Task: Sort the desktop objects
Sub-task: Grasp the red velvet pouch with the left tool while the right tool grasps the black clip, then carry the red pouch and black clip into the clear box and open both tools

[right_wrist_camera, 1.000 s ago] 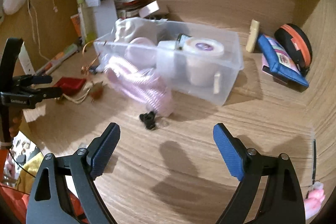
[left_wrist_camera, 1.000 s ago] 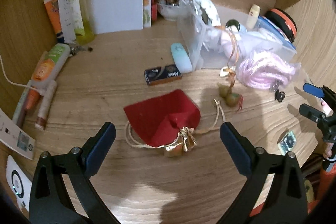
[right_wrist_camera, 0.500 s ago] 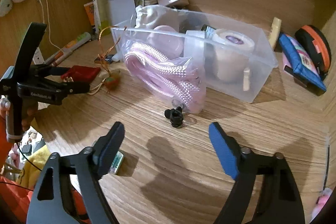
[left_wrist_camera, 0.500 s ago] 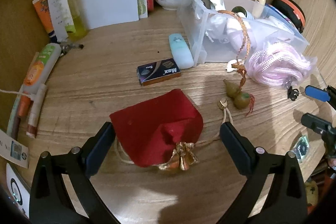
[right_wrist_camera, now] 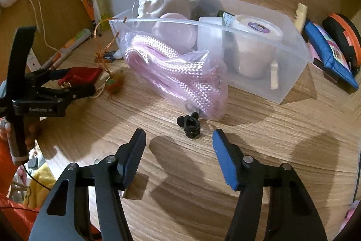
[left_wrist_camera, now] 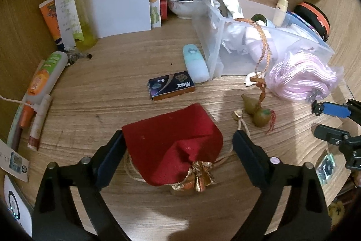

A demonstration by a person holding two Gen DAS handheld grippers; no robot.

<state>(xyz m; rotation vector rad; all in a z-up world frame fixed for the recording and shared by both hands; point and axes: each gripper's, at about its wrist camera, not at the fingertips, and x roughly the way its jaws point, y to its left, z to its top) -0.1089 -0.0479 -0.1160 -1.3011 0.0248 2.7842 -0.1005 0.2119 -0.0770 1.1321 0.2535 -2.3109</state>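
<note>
A red cloth pouch [left_wrist_camera: 171,141] with a gold tied mouth lies on the wooden desk, between the open jaws of my left gripper [left_wrist_camera: 178,141]; it also shows in the right wrist view [right_wrist_camera: 83,75]. My right gripper [right_wrist_camera: 179,143] is open and empty, just short of a small black clip [right_wrist_camera: 190,124]. Behind the clip a bag of pink rope [right_wrist_camera: 180,80] leans on a clear plastic bin [right_wrist_camera: 291,64] that holds jars and a white cloth. A green gourd charm [left_wrist_camera: 256,111] on an orange cord lies beside the pouch.
A Max staple box [left_wrist_camera: 171,86], a pale blue tube [left_wrist_camera: 195,63], papers and bottles [left_wrist_camera: 74,6] stand at the back left. Tubes and pens [left_wrist_camera: 42,80] line the left wall. A blue pouch [right_wrist_camera: 327,51] and orange-black case [right_wrist_camera: 345,37] sit far right.
My left gripper has moved forward until its jaws flank the red pouch. My right gripper has moved closer to the black clip and the pink rope bag.
</note>
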